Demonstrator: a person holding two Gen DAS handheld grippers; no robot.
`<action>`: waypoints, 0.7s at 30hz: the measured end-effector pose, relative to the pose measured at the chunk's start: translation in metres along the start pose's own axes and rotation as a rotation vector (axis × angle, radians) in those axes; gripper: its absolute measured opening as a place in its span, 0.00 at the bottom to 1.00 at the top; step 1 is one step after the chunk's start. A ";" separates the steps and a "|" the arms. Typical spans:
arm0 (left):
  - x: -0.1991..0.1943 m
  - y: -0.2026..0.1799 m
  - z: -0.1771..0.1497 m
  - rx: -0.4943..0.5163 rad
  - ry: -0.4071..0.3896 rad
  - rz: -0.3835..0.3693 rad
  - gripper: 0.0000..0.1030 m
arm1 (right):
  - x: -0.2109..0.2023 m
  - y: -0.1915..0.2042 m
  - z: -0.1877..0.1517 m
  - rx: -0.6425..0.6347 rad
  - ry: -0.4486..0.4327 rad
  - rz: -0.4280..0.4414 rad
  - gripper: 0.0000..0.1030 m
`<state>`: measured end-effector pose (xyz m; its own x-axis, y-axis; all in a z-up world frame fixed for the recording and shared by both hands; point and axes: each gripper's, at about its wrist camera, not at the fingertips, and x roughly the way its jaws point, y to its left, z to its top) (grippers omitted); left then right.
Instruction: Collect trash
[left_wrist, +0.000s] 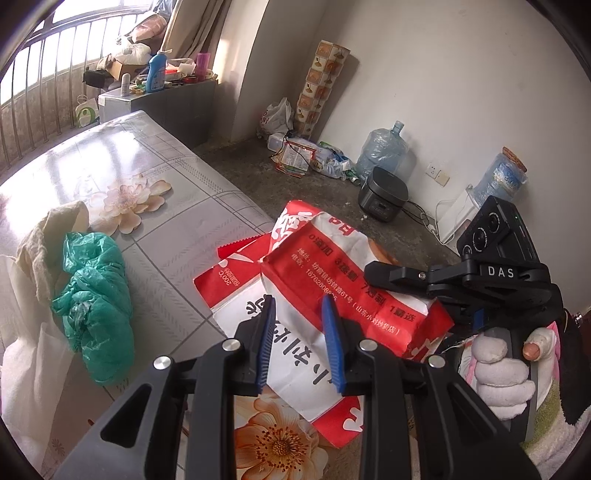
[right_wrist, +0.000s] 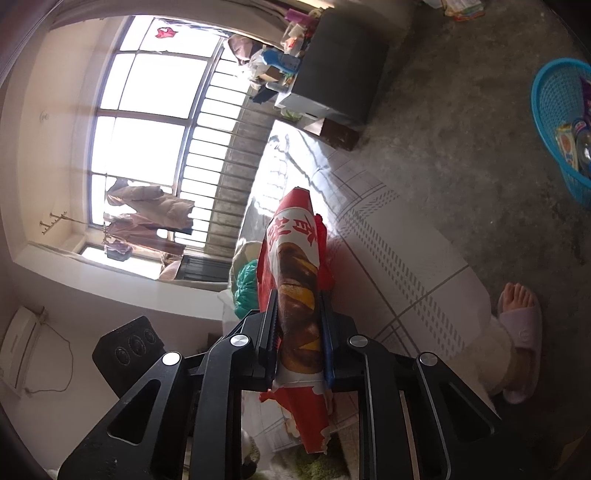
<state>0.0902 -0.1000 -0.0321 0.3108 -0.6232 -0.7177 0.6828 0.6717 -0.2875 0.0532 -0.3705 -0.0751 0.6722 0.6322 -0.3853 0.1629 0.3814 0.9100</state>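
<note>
A crumpled red-and-white paper bag (left_wrist: 332, 266) with printed writing lies partly over the table's right edge. My left gripper (left_wrist: 299, 302) hovers just above its white face, blue pads apart and pressing on nothing. My right gripper (left_wrist: 369, 271) comes in from the right, held by a gloved hand (left_wrist: 498, 369), and clamps the bag's far edge. In the right wrist view the same bag (right_wrist: 295, 229) stands edge-on between the pads of the right gripper (right_wrist: 297, 295), which is shut on it. A crumpled green plastic bag (left_wrist: 96, 306) lies on the table to the left.
The table (left_wrist: 177, 236) has a flowered plastic cover; a beige rag (left_wrist: 40, 240) lies by the green bag. A blue basket (right_wrist: 554, 122) holding packets stands on the concrete floor. A slippered foot (right_wrist: 521, 332) is near the table. A rice cooker (left_wrist: 384, 195) and water jugs (left_wrist: 380, 147) line the wall.
</note>
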 end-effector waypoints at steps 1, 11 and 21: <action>-0.007 0.001 -0.002 0.003 -0.011 0.002 0.24 | -0.001 0.002 0.000 0.001 -0.002 0.010 0.15; -0.071 0.029 -0.036 -0.033 -0.087 0.119 0.24 | -0.001 0.015 0.004 0.008 0.009 0.137 0.14; -0.069 0.055 -0.026 -0.071 -0.115 0.228 0.31 | 0.024 0.020 0.002 -0.007 0.044 0.094 0.14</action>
<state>0.0893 -0.0103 -0.0147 0.5275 -0.4911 -0.6932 0.5396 0.8240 -0.1731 0.0741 -0.3494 -0.0656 0.6518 0.6946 -0.3046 0.0955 0.3233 0.9415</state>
